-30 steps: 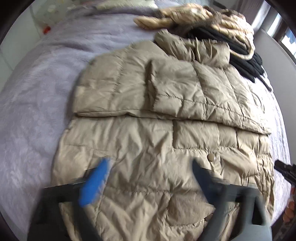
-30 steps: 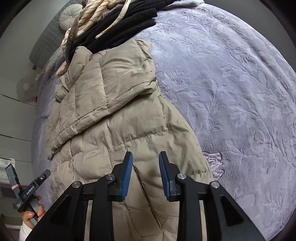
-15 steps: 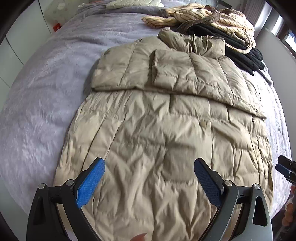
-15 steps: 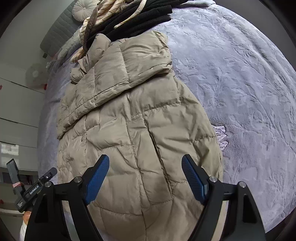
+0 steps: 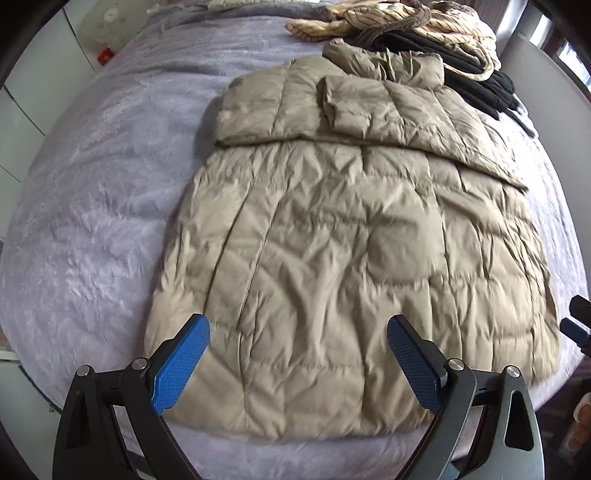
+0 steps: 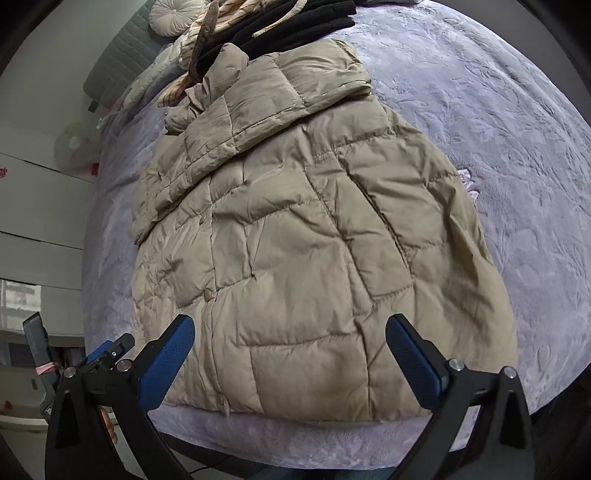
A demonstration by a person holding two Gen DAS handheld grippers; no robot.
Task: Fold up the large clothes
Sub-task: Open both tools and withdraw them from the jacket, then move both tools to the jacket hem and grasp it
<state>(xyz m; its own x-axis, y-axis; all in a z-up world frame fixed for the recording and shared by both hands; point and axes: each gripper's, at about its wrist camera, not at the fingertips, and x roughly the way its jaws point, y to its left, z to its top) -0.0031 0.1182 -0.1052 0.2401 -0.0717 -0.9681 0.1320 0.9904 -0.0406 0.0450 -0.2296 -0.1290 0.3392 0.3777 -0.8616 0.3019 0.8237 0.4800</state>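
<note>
Ahead of both claws lies a beige quilted puffer coat (image 5: 332,240), its shell a thin, crinkled cloth with a faint sheen. Under it the lilac blanket (image 6: 498,129) is plush and matt, embossed with leaf shapes. The left gripper (image 5: 297,363) has matt black plastic arms, textured blue pads and shiny metal screws

A bed with a lilac plush cover (image 5: 92,206) (image 6: 498,122) carries a beige quilted jacket (image 5: 351,251) (image 6: 314,240) lying flat at its centre. A heap of black and striped clothes (image 5: 443,48) (image 6: 280,22) lies at twelve o'clock, touching the jacket's collar.
</note>
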